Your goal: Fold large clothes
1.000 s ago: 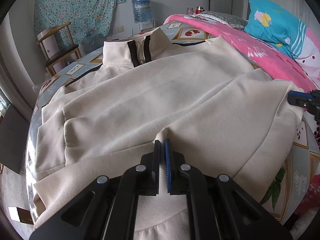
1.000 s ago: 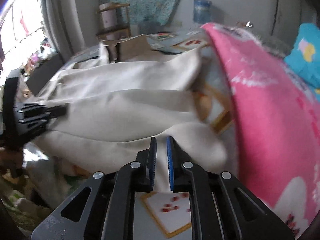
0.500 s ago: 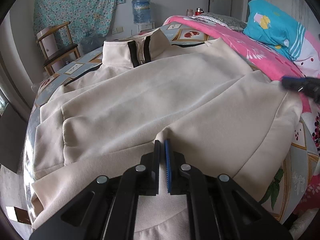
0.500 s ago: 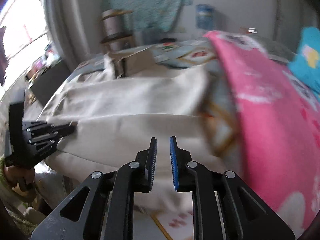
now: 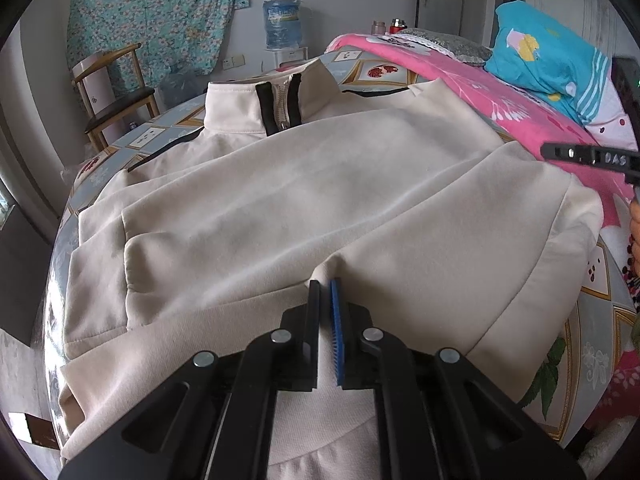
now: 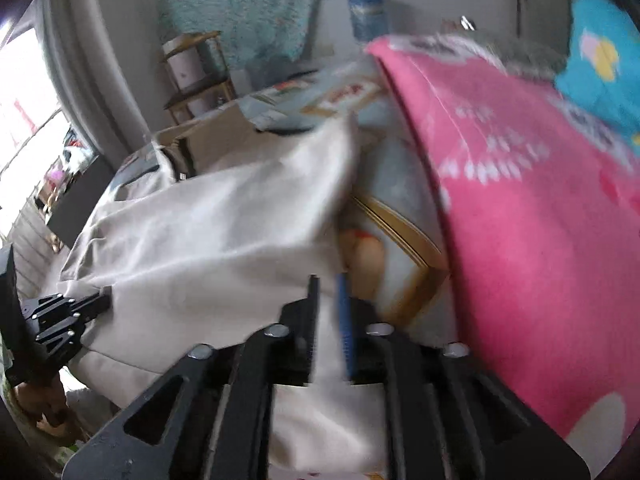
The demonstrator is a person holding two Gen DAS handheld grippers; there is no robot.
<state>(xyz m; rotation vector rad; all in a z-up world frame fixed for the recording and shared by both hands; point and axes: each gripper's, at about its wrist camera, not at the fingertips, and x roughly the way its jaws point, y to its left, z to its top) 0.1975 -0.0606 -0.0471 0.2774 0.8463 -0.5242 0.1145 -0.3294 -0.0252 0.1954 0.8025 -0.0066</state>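
One cream jacket (image 5: 320, 200) with a black-trimmed zip collar lies spread flat across a bed (image 5: 592, 344) covered in a patterned sheet. One pink blanket (image 5: 460, 80) and one turquoise pillow (image 5: 548, 56) sit along the bed's far side. One wooden chair (image 5: 116, 92) and one water jug (image 5: 282, 22) stand by the wall. Two grippers show. The left gripper (image 5: 325, 292) points steeply down at the near hem, pressed together and pinching a fold of the jacket. The right gripper (image 6: 327, 292), blurred, tilts down over the jacket's right edge; its jaws have just been opening and stand slightly apart, clamping nothing.
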